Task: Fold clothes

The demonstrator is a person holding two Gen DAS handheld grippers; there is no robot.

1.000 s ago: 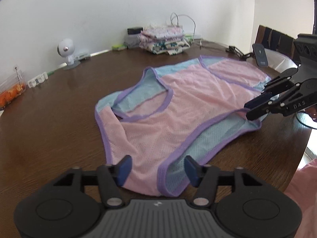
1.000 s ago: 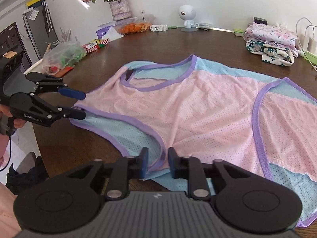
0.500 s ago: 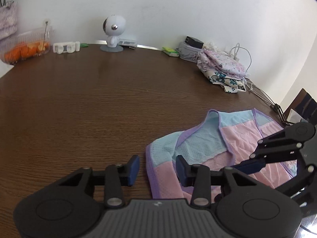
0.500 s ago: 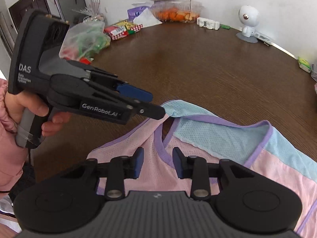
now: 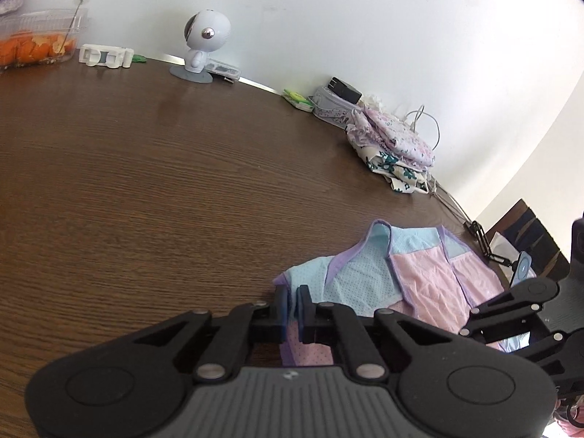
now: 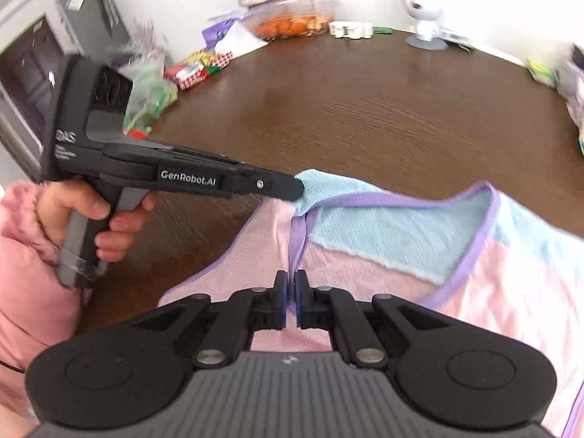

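Pinching the pink-blue mesh top [image 6: 419, 248] w/ both tools: left gripper [image 6: 297, 188] clamped on its blue shoulder corner, right gripper [image 6: 291, 294] nearly closed on the purple trim just below; garment lies on brown table [image 5: 164, 168], front-right.

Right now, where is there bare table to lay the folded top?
Bare wood runs wide across the table, between the mesh top and the white robot figurine. Crowded along the wall: orange-filled container, folded floral clothes, cables.
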